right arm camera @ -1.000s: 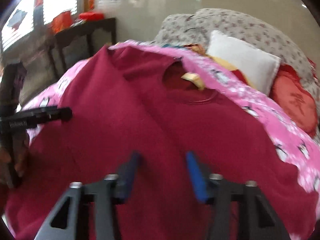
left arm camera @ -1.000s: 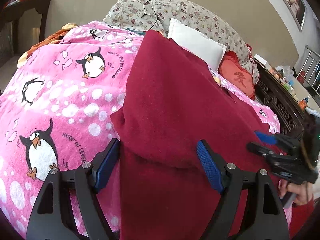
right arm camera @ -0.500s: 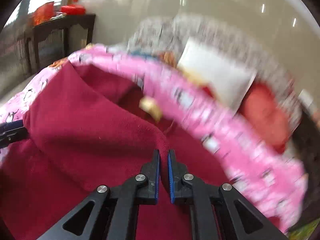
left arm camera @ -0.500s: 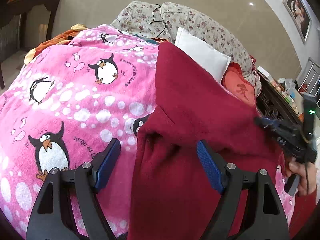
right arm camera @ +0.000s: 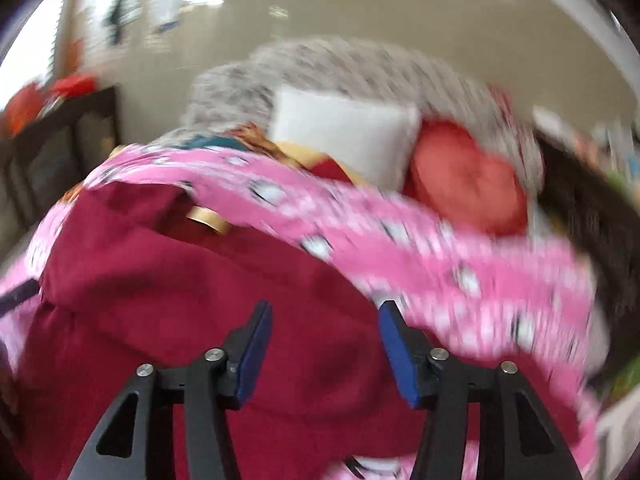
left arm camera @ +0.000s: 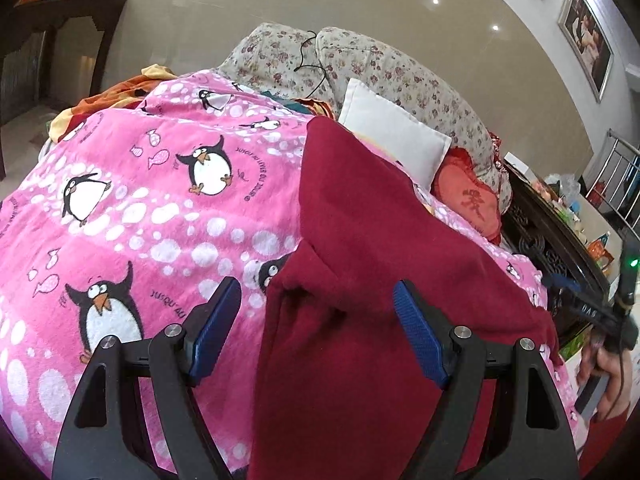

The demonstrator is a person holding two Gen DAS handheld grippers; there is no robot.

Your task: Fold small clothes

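Note:
A dark red fleece garment [left arm camera: 360, 240] lies folded lengthwise on a pink penguin blanket [left arm camera: 140, 208]. My left gripper [left arm camera: 316, 308] hovers open over the garment's near left edge, with cloth below the jaws but not pinched. In the left wrist view my right gripper [left arm camera: 580, 308] is at the far right, held by a hand [left arm camera: 600, 368]. The right wrist view is blurred. There my right gripper [right arm camera: 324, 320] has its jaws opening above the garment [right arm camera: 180, 300], with nothing between the pads. A tan neck label [right arm camera: 208, 220] shows at the collar.
Floral pillows [left arm camera: 380, 64], a white cushion [left arm camera: 392, 136] and a red cushion [left arm camera: 468, 200] sit at the head of the bed. Dark carved wooden furniture [left arm camera: 560, 248] runs along the right side. A dark side table [left arm camera: 60, 20] stands back left, with orange cloth [left arm camera: 120, 92] near it.
The right gripper shut on a fold of the red garment, then opened and pulled away to the right. The garment's left side now lies folded over, baring more pink blanket. The left gripper stayed open.

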